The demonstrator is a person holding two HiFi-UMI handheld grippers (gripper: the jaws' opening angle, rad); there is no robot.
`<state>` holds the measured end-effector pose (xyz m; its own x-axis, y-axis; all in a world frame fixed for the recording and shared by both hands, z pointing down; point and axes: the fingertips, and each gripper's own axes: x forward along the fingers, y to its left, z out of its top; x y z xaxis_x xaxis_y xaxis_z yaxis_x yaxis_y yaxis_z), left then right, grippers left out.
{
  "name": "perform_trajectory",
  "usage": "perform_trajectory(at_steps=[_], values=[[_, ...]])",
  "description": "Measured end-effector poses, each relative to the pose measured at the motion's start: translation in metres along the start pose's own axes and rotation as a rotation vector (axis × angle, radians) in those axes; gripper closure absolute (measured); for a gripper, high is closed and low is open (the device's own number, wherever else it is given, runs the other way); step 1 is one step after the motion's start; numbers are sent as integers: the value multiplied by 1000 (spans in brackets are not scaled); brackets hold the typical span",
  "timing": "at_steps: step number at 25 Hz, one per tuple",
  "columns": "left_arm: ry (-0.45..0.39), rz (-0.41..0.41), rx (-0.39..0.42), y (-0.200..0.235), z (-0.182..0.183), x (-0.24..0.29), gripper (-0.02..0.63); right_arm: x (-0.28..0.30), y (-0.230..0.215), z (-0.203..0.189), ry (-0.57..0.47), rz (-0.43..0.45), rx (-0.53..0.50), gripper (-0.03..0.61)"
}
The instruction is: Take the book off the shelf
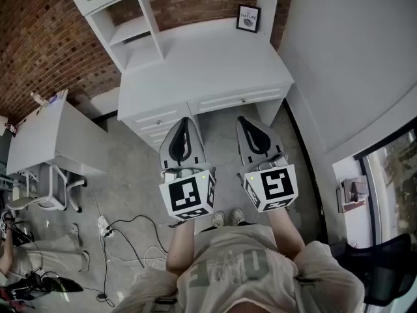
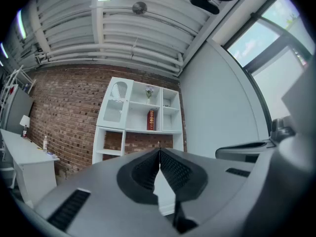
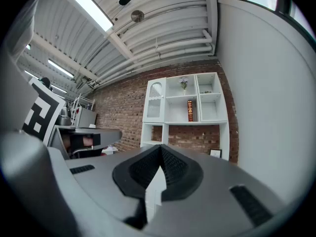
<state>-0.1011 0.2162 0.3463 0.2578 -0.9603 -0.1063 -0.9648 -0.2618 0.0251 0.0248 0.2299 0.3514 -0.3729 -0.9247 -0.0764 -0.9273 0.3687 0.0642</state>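
Left tongs [image 2: 159,149] and right tongs [image 3: 160,146] were pressed together, empty, so I'd spread one before reaching the book [image 3: 189,110] at 12 o'clock on the shelf [image 3: 170,124].

A red brick wall [image 1: 39,38] backs a white shelf unit [image 3: 185,105] and a white worktop [image 1: 208,57] with drawers. A plain white wall [image 1: 352,57] runs along the right, with a window [image 1: 396,165]. A second white table [image 1: 52,135] stands on the grey concrete floor [image 1: 130,168]. Strip lights [image 3: 91,9] glow overhead.
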Motion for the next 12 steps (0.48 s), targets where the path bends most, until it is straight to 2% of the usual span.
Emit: perform_trajectory(at_steps=[7,12], values=[[-20,-15,-110,0,1,5,601,-1,-12,-2,-3,-1,-10,565],[-36,15,-133,-6,3,14,601,-5,-29,-8,12,3,-26,565]])
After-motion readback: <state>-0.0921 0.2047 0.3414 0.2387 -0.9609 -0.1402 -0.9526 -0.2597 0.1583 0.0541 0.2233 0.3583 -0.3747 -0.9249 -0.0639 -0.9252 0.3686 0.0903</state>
